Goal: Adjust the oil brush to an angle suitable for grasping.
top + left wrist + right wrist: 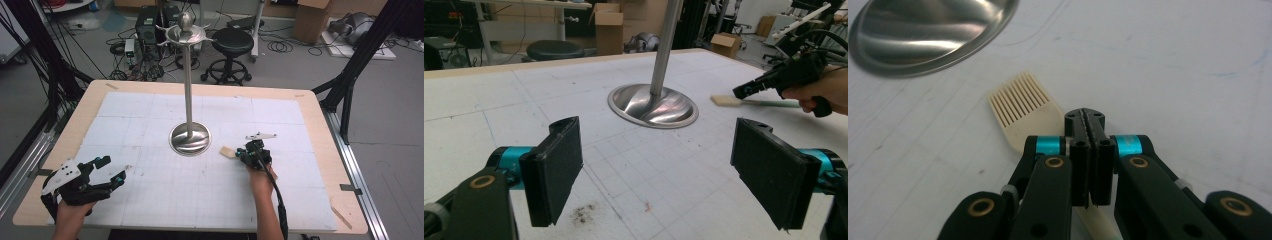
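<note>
With the right gripper (1090, 150) clamped shut on the thin handle of the brush (1023, 106) lying just beside the stand's base (190, 138) and the left gripper (669, 175) parked wide open, the brush could easily be twisted loose if lifted carelessly.

Cream silicone brush (1024, 105), bristles toward steel stand base (928, 30).

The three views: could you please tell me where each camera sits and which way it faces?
High view: above the person's table edge, looking forward and down; both forearms, left gripper and right gripper show.
Left gripper view: rides that gripper, looking across the table between open jaws.
Right gripper view: looks down its shut jaws at the comb-like spatula.
Shared: the steel stand.
</note>
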`<state>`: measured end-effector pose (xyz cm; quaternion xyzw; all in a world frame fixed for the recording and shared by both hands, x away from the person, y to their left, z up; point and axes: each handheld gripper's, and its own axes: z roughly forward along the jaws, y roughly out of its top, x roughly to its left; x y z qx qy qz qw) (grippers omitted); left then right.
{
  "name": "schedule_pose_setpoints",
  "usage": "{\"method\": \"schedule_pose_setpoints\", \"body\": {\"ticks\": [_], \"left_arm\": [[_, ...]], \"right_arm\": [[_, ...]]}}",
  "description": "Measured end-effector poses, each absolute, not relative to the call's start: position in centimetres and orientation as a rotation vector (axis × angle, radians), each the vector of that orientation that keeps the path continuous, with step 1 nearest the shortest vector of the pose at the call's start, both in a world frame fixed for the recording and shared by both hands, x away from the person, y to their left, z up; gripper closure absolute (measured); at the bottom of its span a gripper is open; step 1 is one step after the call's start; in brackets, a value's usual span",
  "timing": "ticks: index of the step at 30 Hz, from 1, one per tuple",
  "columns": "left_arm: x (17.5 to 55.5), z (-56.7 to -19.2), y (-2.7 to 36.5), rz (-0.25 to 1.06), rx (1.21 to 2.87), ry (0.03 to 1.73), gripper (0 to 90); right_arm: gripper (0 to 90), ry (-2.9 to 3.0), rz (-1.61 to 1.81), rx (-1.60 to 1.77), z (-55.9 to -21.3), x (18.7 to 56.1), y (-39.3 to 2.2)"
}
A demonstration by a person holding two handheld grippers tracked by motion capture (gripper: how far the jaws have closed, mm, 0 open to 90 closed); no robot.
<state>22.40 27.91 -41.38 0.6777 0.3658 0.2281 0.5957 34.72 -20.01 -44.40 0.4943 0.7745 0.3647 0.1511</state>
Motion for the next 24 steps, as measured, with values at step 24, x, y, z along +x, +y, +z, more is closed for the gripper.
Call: {"method": "schedule_pose_setpoints", "body": {"ticks": [24], "left_arm": [[22.5, -41.4, 28.3, 0.535, 1.564, 0.869, 21.3]], "right_arm": [[89.2, 2.491, 1.205, 1.151, -44.7, 30.2, -12.1]]}}
